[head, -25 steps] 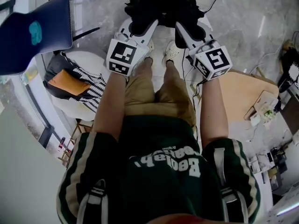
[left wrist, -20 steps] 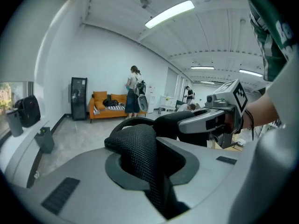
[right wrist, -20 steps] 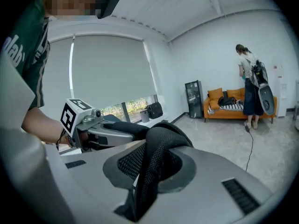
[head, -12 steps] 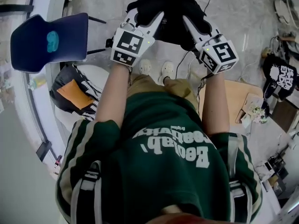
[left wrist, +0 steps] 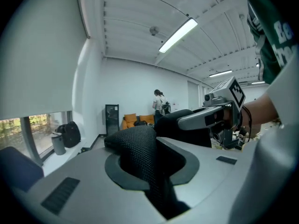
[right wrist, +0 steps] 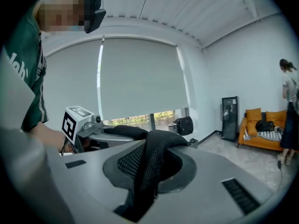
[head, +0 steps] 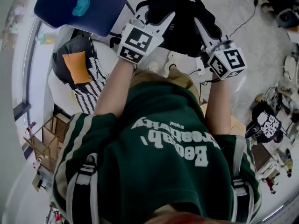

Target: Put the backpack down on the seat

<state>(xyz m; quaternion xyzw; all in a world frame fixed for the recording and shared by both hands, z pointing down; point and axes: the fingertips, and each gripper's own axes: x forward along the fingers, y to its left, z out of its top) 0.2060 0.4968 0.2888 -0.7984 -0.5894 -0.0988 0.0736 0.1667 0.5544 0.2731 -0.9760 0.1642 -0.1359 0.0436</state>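
The black backpack [head: 184,20] hangs in the air at the top of the head view, above the grey floor and in front of the person's feet. My left gripper [head: 158,21] is shut on one of its black mesh straps [left wrist: 140,148], which fills the gap between the jaws. Over on the other side, my right gripper [head: 204,31] is shut on a second mesh strap [right wrist: 152,162]. A dark blue chair seat [head: 70,10] with a teal patch stands just left of the backpack. Each gripper shows in the other's view: the right gripper's cube [left wrist: 231,94], the left gripper's cube [right wrist: 74,120].
A white round seat [head: 58,90] at the left holds a black and striped bag with an orange cushion [head: 77,66]. Cables, a black printed bag [head: 265,125] and clutter lie at the right. Across the room stand an orange sofa [right wrist: 261,122] and a person [left wrist: 160,101].
Both grippers have risen with the backpack held between them. The head view has swung, so the blue chair seat now lies at the top, close beside the backpack.
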